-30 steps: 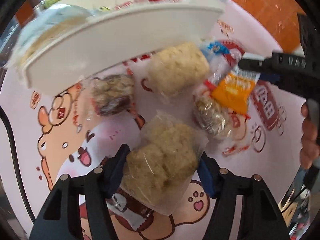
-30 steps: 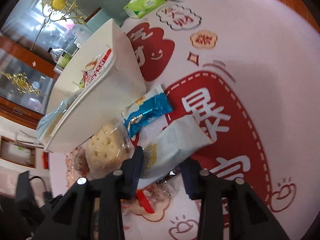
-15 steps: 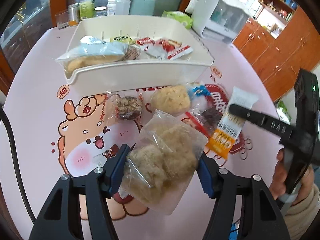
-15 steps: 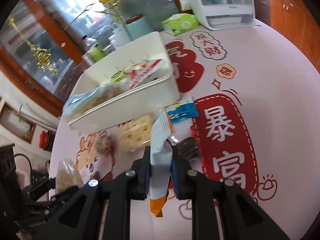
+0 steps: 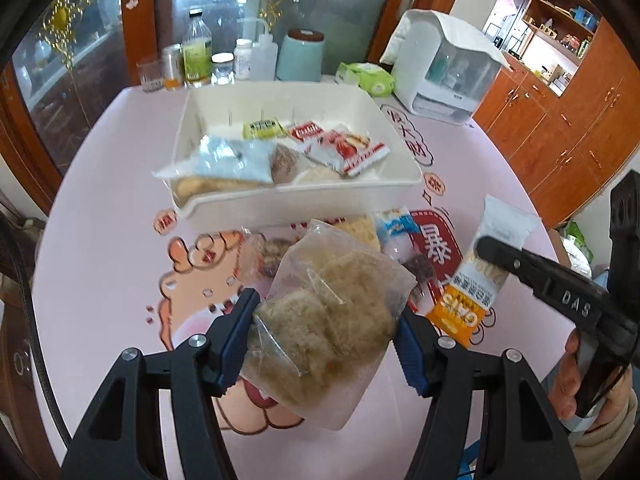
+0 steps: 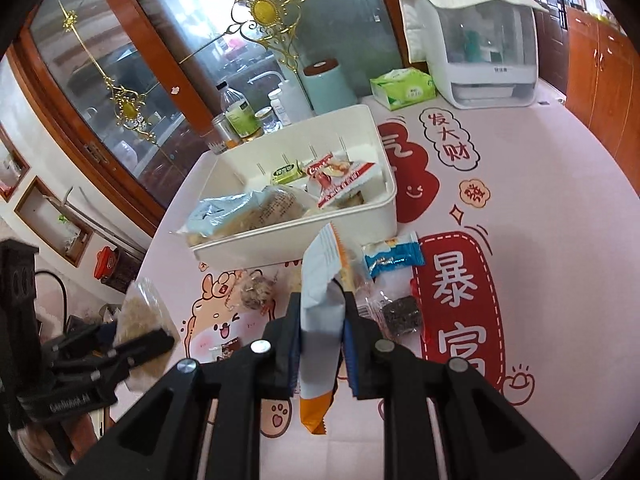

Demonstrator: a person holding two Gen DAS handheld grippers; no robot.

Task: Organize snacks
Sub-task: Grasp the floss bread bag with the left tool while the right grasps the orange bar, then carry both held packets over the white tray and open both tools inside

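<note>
Because each hand-held gripper (image 5: 324,340) (image 6: 322,344) clenched only a slippery wrapper (image 5: 320,312) (image 6: 320,304), either snack could have slid out before the bin (image 5: 280,196).

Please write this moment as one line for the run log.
left gripper: shut on clear bag | right gripper: shut on white-orange packet | white bin: partly filled

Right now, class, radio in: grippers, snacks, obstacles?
Left gripper shut on clear bag of beige crisps. Right gripper shut on white-and-orange oat packet. White plastic bin ahead, path clear.
</note>
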